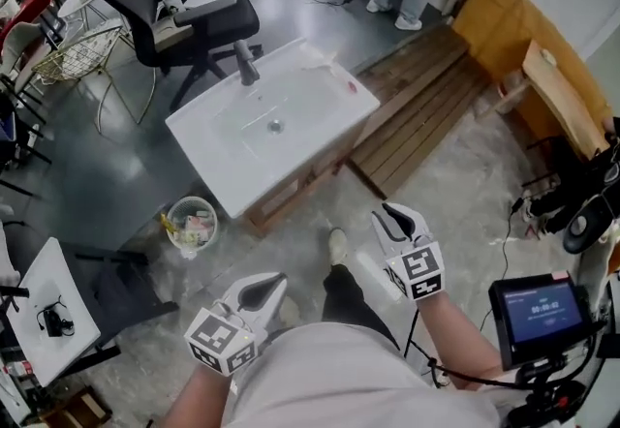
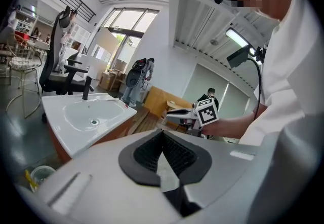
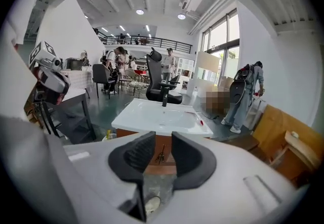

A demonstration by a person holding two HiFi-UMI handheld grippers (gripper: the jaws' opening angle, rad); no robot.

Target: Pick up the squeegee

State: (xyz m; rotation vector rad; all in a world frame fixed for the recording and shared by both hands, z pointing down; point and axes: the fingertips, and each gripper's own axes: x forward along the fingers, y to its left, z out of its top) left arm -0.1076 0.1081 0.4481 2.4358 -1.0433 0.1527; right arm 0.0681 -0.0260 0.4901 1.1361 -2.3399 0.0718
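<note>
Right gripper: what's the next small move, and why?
Probably ease the right gripper forward toward the sink: its fingers stand apart and empty, well short of the basin, and a small red item, possibly the squeegee, lies near the sink's rim.

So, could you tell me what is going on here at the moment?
A person stands facing a white ceramic sink on a wooden stand, holding a gripper in each hand. The left gripper has its jaws together and the right gripper has them apart; both are empty and short of the sink. A small red item lies on the sink's rim; whether it is the squeegee is unclear.
</note>
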